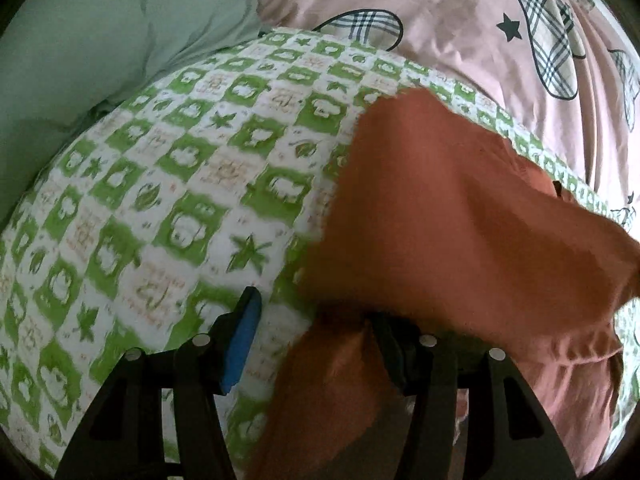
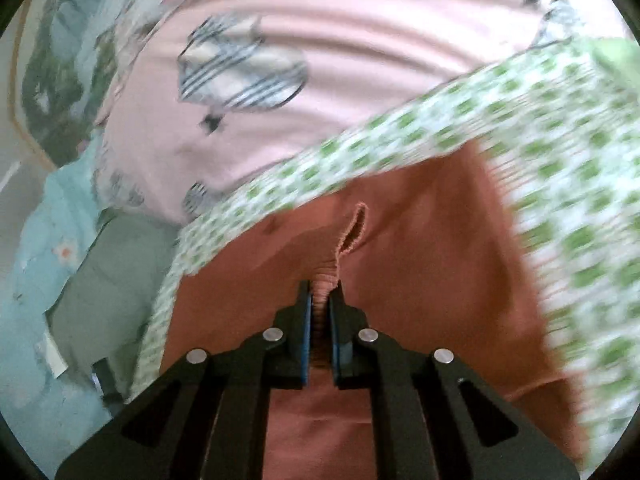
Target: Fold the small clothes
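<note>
A small rust-orange garment (image 1: 460, 208) lies on a green-and-white checked cloth (image 1: 180, 184). In the left wrist view my left gripper (image 1: 316, 320) stands open; its left blue pad (image 1: 242, 340) is bare, and the garment drapes over the right finger and between the fingers. In the right wrist view my right gripper (image 2: 320, 300) is shut on the ribbed waistband (image 2: 330, 272) of the orange garment (image 2: 420, 260), which spreads below and around the fingers. The view is motion-blurred.
A pink sheet with plaid shapes (image 1: 460, 12) lies beyond the checked cloth (image 2: 560, 140). A pale green pillow (image 1: 100, 40) sits at the far left. In the right wrist view, grey-green and light blue fabrics (image 2: 100, 272) lie at the left.
</note>
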The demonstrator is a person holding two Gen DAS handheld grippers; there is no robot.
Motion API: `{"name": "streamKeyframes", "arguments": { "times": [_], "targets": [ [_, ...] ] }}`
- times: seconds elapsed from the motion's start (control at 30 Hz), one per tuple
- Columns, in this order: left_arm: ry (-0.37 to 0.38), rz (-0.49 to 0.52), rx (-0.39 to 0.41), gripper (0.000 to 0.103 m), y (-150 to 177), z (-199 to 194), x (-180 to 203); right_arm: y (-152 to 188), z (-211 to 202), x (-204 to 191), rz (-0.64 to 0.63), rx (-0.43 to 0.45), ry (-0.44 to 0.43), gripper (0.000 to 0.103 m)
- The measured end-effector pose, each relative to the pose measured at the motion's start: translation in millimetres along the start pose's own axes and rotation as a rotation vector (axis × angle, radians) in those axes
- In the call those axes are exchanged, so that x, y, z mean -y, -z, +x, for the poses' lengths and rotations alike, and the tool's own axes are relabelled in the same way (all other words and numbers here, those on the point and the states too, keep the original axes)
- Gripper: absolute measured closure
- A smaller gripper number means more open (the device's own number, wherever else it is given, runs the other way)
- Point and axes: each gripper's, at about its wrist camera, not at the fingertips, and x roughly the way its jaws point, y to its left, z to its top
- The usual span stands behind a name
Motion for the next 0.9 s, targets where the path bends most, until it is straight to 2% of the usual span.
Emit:
{"name": "streamKeyframes", "arguments": {
  "times": [0.1, 0.2, 0.27, 0.33, 0.4, 0.57, 0.67, 0.73, 0.77, 0.8, 0.83, 0.9],
  "targets": [
    [-0.028, 0.004, -0.012, 0.047, -3, 9, 2, -1, -1, 43, 0.055, -0.023, 0.096, 0.094],
    [-0.029, -0.004, -0.001, 0.047, -1, 9, 0, 10, 11, 70, 0.09, -0.079, 0.136, 0.094],
    [-0.031, -0.038, 0.016, 0.047, -2, 4, -7, 15, 16, 75, 0.082, -0.098, 0.148, 0.095],
    [-0.005, -0.075, 0.031, 0.047, -1, -1, -14, 17, 14, 75, 0.084, -0.078, 0.145, 0.095],
    [-0.011, -0.068, 0.024, 0.047, 0, 1, -14, 15, 11, 74, 0.081, -0.055, 0.154, 0.095],
    [0.001, -0.076, 0.011, 0.047, -1, 3, -17, 22, 18, 76, 0.062, -0.105, 0.211, 0.091],
    [0.019, -0.091, 0.002, 0.047, -1, 4, -21, 21, -6, 70, 0.062, -0.017, 0.292, 0.091],
    [0.026, -0.103, -0.003, 0.047, -1, 5, -23, 19, -13, 56, 0.021, 0.019, 0.25, 0.09],
    [0.026, -0.104, -0.005, 0.047, -1, 4, -22, 19, -11, 51, 0.0, 0.011, 0.225, 0.09],
    [0.026, -0.105, -0.007, 0.047, -1, 4, -23, 20, -1, 42, -0.032, -0.031, 0.178, 0.089],
    [0.031, -0.108, -0.009, 0.047, -1, 5, -23, 21, 10, 39, -0.049, -0.07, 0.168, 0.088],
    [0.047, -0.111, -0.016, 0.047, -2, 5, -25, 26, 35, 42, -0.076, -0.146, 0.22, 0.087]
  ]
}}
